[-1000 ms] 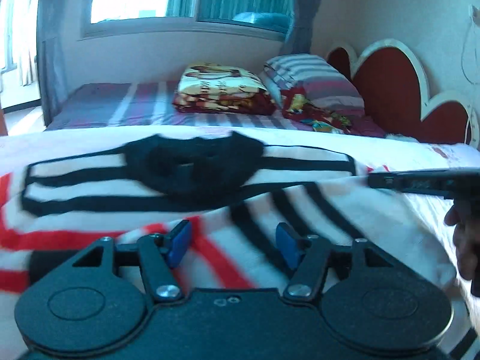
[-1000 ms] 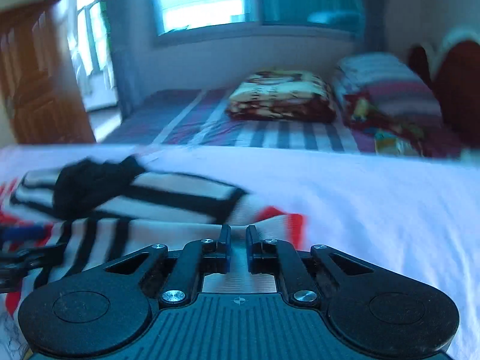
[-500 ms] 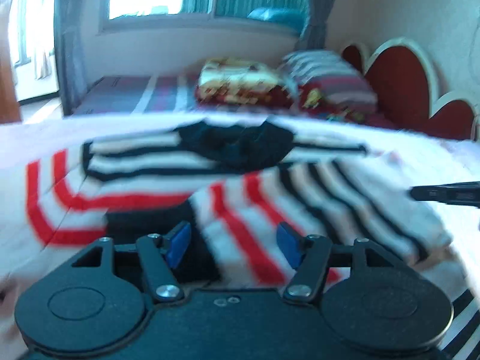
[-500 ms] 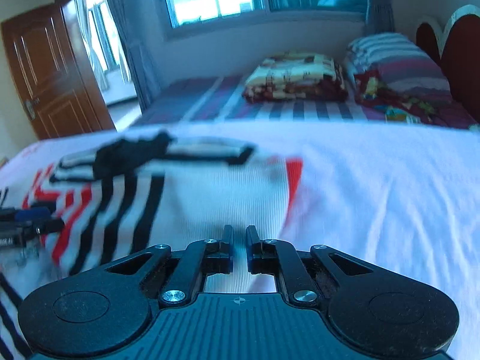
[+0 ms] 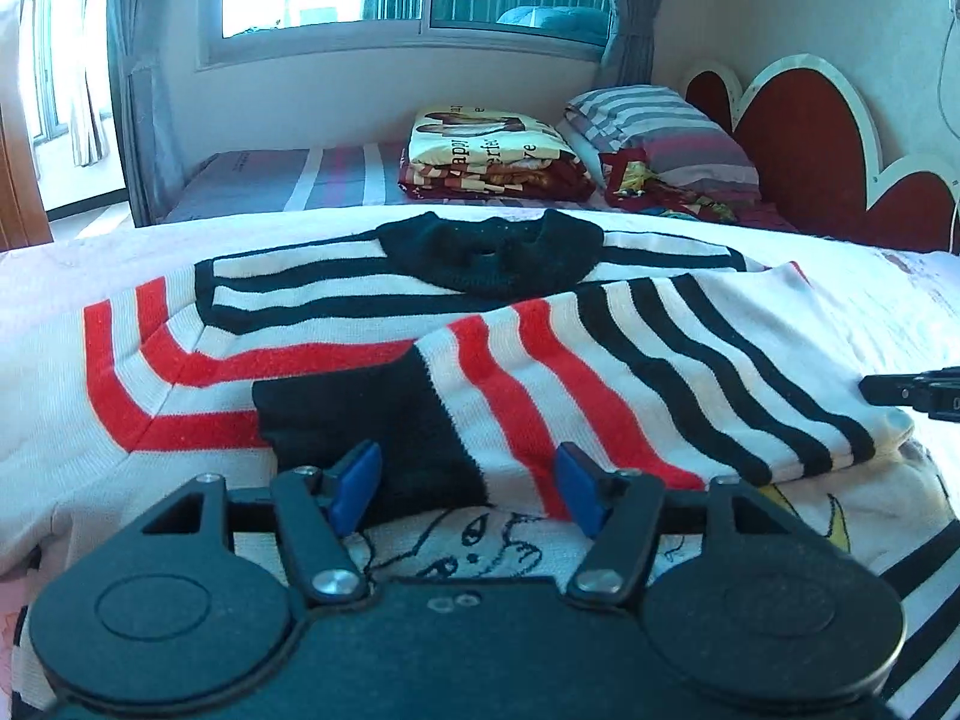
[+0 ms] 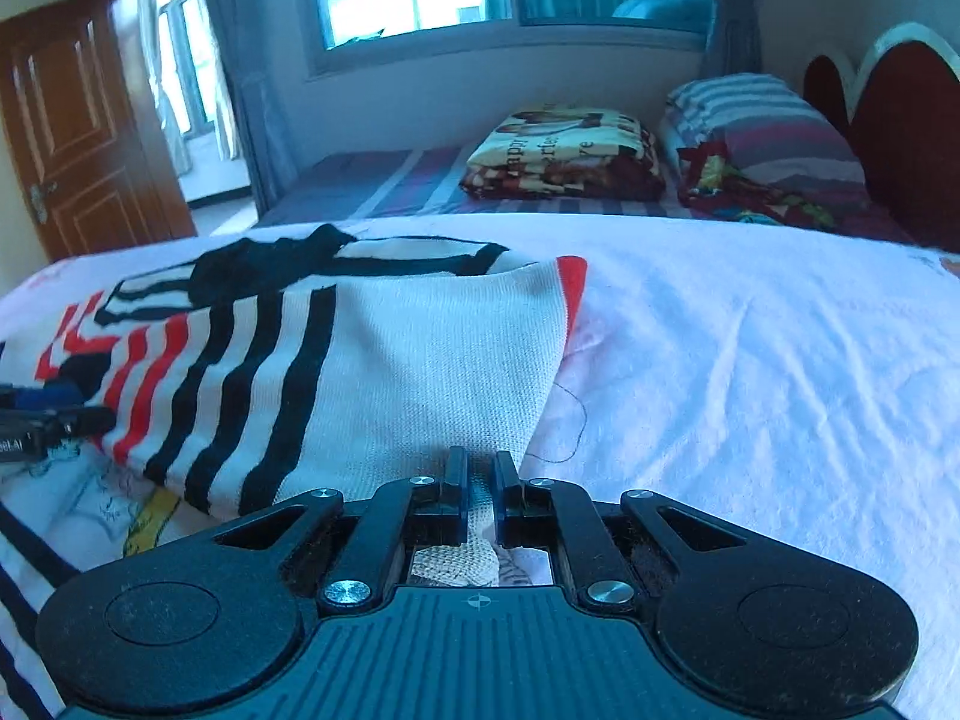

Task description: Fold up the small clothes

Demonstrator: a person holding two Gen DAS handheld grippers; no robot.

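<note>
A small white sweater (image 5: 372, 312) with red and black stripes and a black collar (image 5: 492, 252) lies on the bed. Its right sleeve (image 5: 648, 372) is folded across the chest, black cuff (image 5: 372, 420) toward me. My left gripper (image 5: 465, 483) is open just in front of the cuff, blue pads either side, holding nothing. My right gripper (image 6: 478, 483) is shut on the white knit fabric (image 6: 432, 372) at the sweater's right side fold. The right gripper's tip (image 5: 912, 393) shows at the right edge of the left wrist view.
The sweater lies on a white bed sheet (image 6: 750, 360). Beyond is a second bed with a folded patterned blanket (image 5: 492, 156), a striped pillow (image 5: 654, 132) and a red headboard (image 5: 804, 138). A wooden door (image 6: 72, 132) is at the far left.
The right gripper pulled back and down with the fabric, laying the folded sleeve flat across the sweater. The left gripper stayed open and drew back toward the cuff.
</note>
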